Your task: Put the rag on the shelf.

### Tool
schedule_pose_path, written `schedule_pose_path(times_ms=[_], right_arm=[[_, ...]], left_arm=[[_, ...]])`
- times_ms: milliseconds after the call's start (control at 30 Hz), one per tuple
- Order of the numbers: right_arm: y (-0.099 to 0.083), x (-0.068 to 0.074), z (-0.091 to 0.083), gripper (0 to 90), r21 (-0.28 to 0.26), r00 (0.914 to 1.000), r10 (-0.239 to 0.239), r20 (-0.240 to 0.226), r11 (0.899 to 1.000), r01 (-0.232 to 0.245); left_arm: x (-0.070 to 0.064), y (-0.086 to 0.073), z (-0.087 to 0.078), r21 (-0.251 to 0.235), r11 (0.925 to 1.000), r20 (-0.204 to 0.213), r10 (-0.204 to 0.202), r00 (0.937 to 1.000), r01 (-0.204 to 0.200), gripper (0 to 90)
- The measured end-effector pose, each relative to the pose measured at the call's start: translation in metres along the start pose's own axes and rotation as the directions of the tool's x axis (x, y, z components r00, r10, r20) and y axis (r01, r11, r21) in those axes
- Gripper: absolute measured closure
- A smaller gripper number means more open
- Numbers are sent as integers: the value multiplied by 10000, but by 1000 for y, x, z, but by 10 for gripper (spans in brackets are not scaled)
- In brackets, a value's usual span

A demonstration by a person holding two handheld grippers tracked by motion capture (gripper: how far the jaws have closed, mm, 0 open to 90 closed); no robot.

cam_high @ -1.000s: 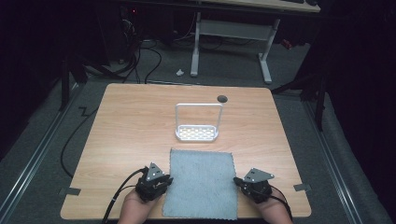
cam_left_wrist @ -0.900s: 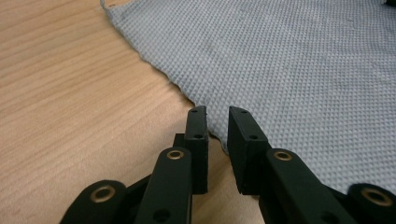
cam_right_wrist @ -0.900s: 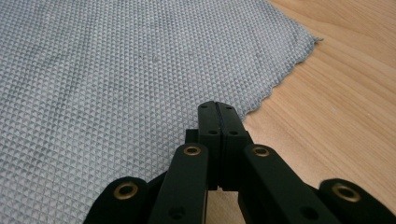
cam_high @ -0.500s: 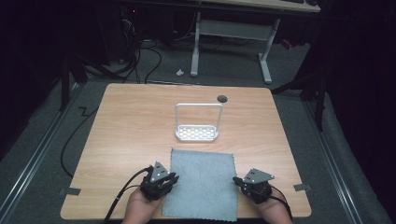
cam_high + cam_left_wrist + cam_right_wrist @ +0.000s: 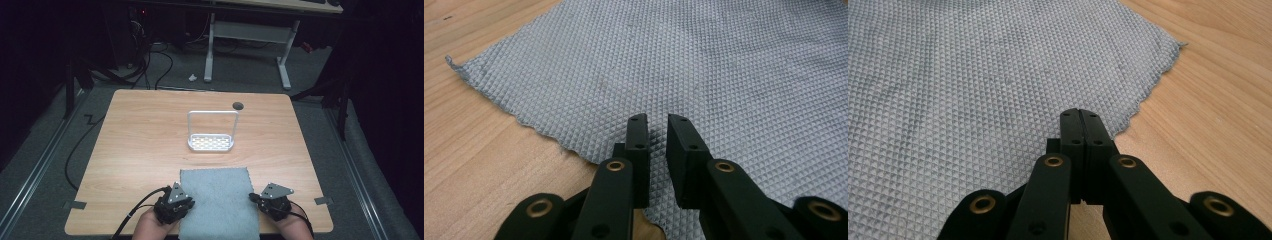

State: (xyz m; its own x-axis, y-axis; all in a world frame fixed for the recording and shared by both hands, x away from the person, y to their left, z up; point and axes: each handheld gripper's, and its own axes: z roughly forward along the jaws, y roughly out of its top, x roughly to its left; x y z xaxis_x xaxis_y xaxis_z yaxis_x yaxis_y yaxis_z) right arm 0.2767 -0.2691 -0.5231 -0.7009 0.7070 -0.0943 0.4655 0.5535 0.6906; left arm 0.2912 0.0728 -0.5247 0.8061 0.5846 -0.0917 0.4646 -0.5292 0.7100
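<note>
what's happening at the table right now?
A person works a grey waffle-textured cloth lying flat at the near edge of the light wooden table, with hand-held tongs at each side. The left tongs sit over the cloth's left edge, jaws slightly apart with a narrow gap. The right tongs are at its right edge, jaws pressed together; whether they pinch the cloth can't be told. A white wire rack with a perforated base stands untouched farther back.
</note>
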Motion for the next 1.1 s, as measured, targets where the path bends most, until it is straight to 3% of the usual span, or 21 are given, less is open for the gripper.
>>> schedule_pose_path(times_ms=[67,100,200,267,333,367,433,500,567,633,667,767,800,867,967,1000,1100], right_arm=[[0,0,-1,900,-141,10000,-47,-5,9999,47],[1,0,-2,900,-261,10000,15,-3,9997,-15],[2,-5,-5,860,-622,9995,205,224,9979,-191],[0,-8,-6,836,-682,9989,330,346,9972,-306],[-2,-11,-6,781,-791,9976,516,468,9957,-478],[-3,-13,-6,756,-837,9962,656,580,9946,-606],[-4,-16,-7,734,-970,9935,877,730,9920,-804],[-4,-17,-8,723,-1062,9925,909,816,9910,-821],[-5,-17,-8,722,-1079,9924,897,838,9909,-804],[-5,-17,-8,713,-1104,9923,889,860,9907,-792],[-5,-17,-8,711,-1130,9923,908,843,9903,-810],[-5,-18,-7,705,-1117,9924,926,813,9902,-832],[-5,-18,-7,684,-1116,9923,956,791,9900,-865],[-4,-19,-6,658,-1131,9923,1003,733,9894,-916],[-3,-18,-5,612,-1191,9911,1113,731,9876,-1021],[-2,-18,-5,608,-1233,9905,1167,722,9866,-1072],[0,-18,-3,615,-1322,9873,1468,601,9816,-1379]], left_arm=[[6,1,-2,-240,9997,-310,-55,9995,47,775],[11,1,-5,-495,9984,-448,-306,9985,284,763],[32,5,-13,-1457,9836,-1084,-1226,9865,1062,702],[46,8,-12,-1539,9774,-1382,-1666,9763,1450,678],[55,10,-6,-1447,9759,-1674,-1870,9680,1635,619],[55,10,-6,-1447,9759,-1674,-1870,9680,1635,583],[66,14,4,-1362,9718,-1957,-2170,9563,1926,557],[73,15,10,-1474,9614,-1867,-2578,9480,2324,535],[75,17,13,-1515,9586,-1808,-2668,9466,2413,528],[75,19,17,-1452,9617,-1811,-2569,9493,2325,527],[74,21,21,-1187,9690,-1950,-2367,9518,2166,531],[73,23,23,-1107,9724,-2079,-2250,9519,2056,555],[71,23,24,-1125,9728,-2126,-2224,9515,2023,640],[68,25,26,-1132,9739,-1920,-2158,9574,1968,692],[66,26,28,-1133,9769,-2024,-2014,9584,1813,809],[66,25,29,-1118,9766,-1877,-2022,9612,1836,849],[67,25,29,-1137,9753,-1755,-2071,9624,1891,887]])
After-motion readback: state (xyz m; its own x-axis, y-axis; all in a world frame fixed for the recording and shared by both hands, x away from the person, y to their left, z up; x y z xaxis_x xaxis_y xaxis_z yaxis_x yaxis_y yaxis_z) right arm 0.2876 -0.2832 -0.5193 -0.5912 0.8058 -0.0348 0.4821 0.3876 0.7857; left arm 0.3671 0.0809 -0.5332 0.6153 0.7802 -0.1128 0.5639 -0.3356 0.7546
